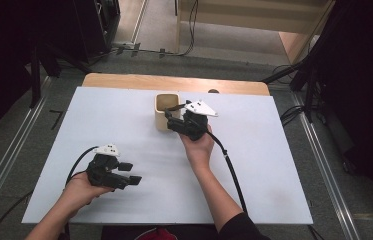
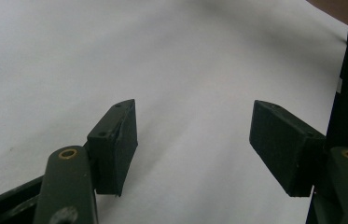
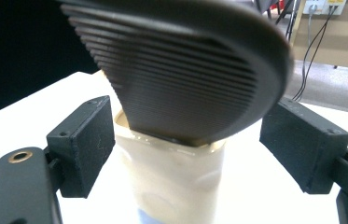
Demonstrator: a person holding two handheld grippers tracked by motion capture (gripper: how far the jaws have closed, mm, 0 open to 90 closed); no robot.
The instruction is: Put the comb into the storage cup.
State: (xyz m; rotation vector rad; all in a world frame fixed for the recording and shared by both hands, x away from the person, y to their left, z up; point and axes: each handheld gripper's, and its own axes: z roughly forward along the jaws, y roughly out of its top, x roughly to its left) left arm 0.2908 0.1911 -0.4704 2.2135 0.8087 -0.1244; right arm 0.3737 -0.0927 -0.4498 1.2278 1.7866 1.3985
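Observation:
A cream square cup (image 1: 163, 106) stands at the back middle of the white table (image 1: 264, 170). In the right gripper view the cup (image 3: 176, 186) holds a black ribbed, fan-shaped utensil head (image 3: 181, 70) that rises out of its mouth. My right gripper (image 1: 170, 120) points at the cup from its right side. Its jaws (image 3: 195, 140) stand wide on either side of the cup and utensil, and the pads (image 3: 87, 144) do not press on them. My left gripper (image 1: 130, 173) rests low at the front left, open over bare table (image 2: 192, 140), with nothing between its jaws.
A wooden strip (image 1: 174, 81) runs along the table's far edge. Cables (image 1: 189, 30) lie on the floor beyond it, and dark stands (image 1: 314, 65) flank both sides. Each gripper's cable (image 1: 231, 170) trails back toward the person.

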